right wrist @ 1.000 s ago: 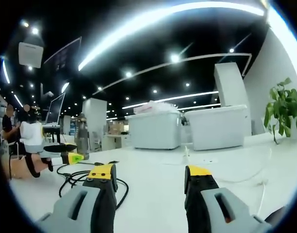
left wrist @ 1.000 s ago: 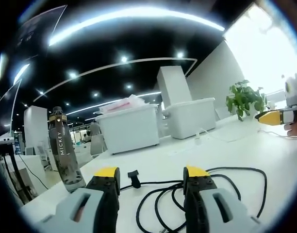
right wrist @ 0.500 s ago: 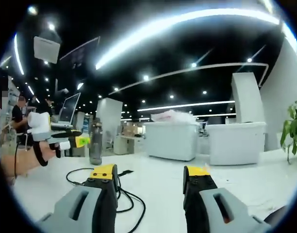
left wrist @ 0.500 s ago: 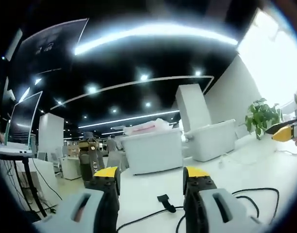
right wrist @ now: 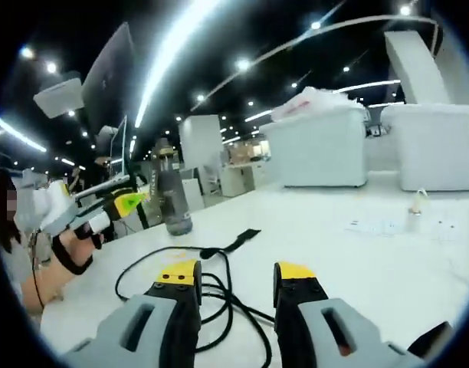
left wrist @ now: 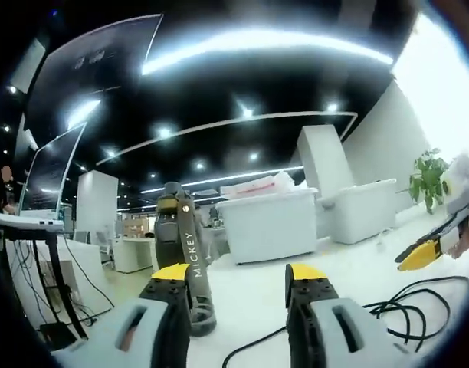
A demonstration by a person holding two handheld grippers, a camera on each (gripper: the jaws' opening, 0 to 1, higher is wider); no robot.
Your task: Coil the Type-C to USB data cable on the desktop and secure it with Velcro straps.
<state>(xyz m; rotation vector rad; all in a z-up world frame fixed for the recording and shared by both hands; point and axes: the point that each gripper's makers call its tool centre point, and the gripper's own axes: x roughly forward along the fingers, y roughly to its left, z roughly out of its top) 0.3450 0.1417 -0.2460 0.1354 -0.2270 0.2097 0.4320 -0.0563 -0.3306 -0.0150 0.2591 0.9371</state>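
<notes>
— Left gripper view: what's on the desk?
— A Mickey bottle [left wrist: 187, 261] by the left gripper [left wrist: 237, 276], jaws apart, empty; black data cable [left wrist: 388, 314] lower right.
— And the right gripper view?
— Loose cable, Velcro strap [right wrist: 241, 240] ahead of the right gripper [right wrist: 236, 273], jaws parted, empty.

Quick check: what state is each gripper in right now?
Left gripper: open, holding nothing.
Right gripper: open, holding nothing, above the black cable.
</notes>
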